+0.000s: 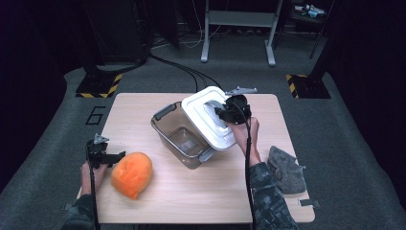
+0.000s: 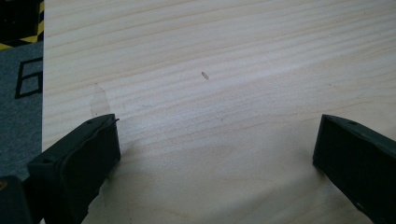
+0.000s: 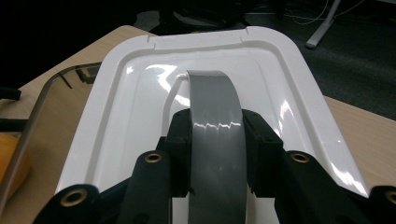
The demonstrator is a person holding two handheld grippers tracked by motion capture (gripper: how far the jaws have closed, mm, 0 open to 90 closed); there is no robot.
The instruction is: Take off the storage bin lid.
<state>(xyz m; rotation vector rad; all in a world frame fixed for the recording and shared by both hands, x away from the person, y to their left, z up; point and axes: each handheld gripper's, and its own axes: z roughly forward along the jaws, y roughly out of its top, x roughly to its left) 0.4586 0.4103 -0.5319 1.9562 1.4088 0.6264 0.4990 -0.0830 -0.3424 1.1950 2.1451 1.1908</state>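
A clear plastic box (image 1: pixel 179 136) with grey side latches stands on the wooden table (image 1: pixel 143 201). Its white lid (image 1: pixel 208 120) hangs tilted over the box's right side, off the rim. My right gripper (image 1: pixel 222 114) is shut on the lid's grey handle (image 3: pixel 215 116), its pads pressing both sides of the strap (image 3: pixel 217 154). An orange soft lump (image 1: pixel 132 174) lies at the front left. Just left of it my left gripper (image 1: pixel 115 158) rests low over bare wood, open, with nothing between its jaws (image 2: pixel 215 149).
A grey knitted cloth (image 1: pixel 286 170) lies near the table's right front edge. Floor cables run behind the table, and a metal stand (image 1: pixel 239 28) is at the back. Yellow-black marked bases (image 1: pixel 98 86) flank the far corners.
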